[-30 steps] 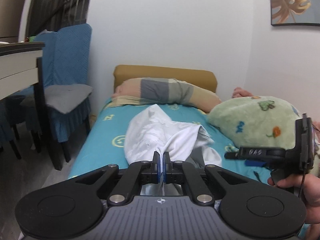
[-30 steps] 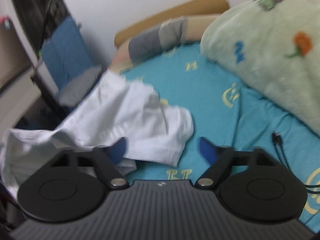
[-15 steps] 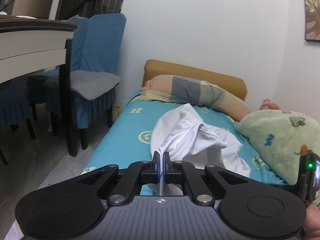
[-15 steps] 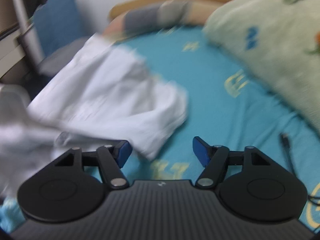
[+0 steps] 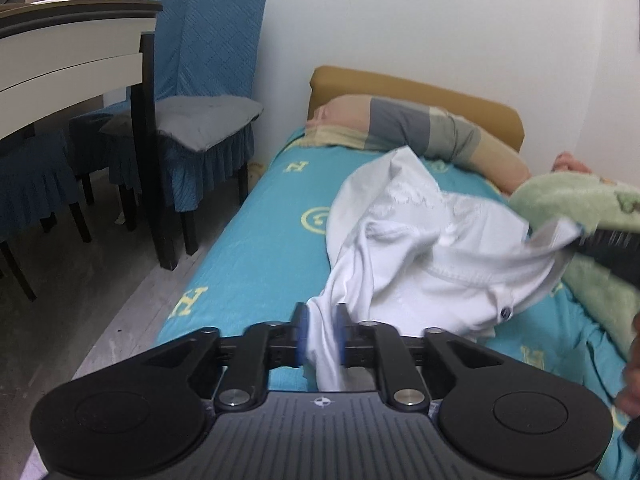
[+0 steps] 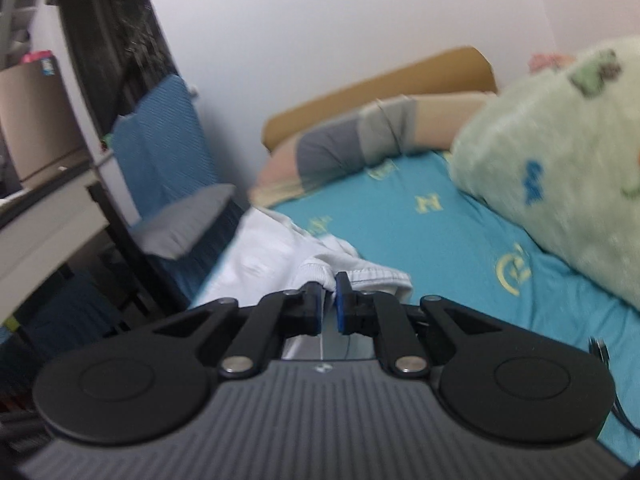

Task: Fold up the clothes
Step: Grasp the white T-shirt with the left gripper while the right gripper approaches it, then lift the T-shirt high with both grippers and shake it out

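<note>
Left gripper (image 5: 322, 330): its 2 blue-padded fingers (image 5: 301, 332) sit at a narrow gap with a bunch of white cloth pinched between them; the cloth hangs down past the pads toward the gripper body.
Right gripper (image 6: 328, 304): fingers nearly together, clamped on a hemmed edge of the same cloth; the view is blurred, but fabric shows between the pads. In the left view this gripper appears as a dark blurred shape at the garment's right edge.
Shirt (image 5: 420, 248): white, with a dark button near its right lower edge; it lies rumpled on the bed, stretched between the 2 grippers, one end lifted toward the left gripper, the other pulled to the right.
Bed (image 5: 256, 248): teal sheet with yellow letters and smiley marks; the shirt covers its middle.
Pillow (image 5: 420, 128): striped beige and grey, at the head of the bed, beyond the shirt.
Headboard (image 5: 400, 88): tan, behind the pillow, against the white wall.
Blanket (image 6: 560, 160): pale green with small coloured figures, heaped on the bed's right side, touching the shirt's right edge.
Chair (image 5: 208, 112): blue cover, grey cushion, on the floor left of the bed.
Table (image 5: 72, 52): white-edged top, left of the chair.
Cable (image 6: 600, 350): dark, on the sheet at the bed's right, near the right gripper.
</note>
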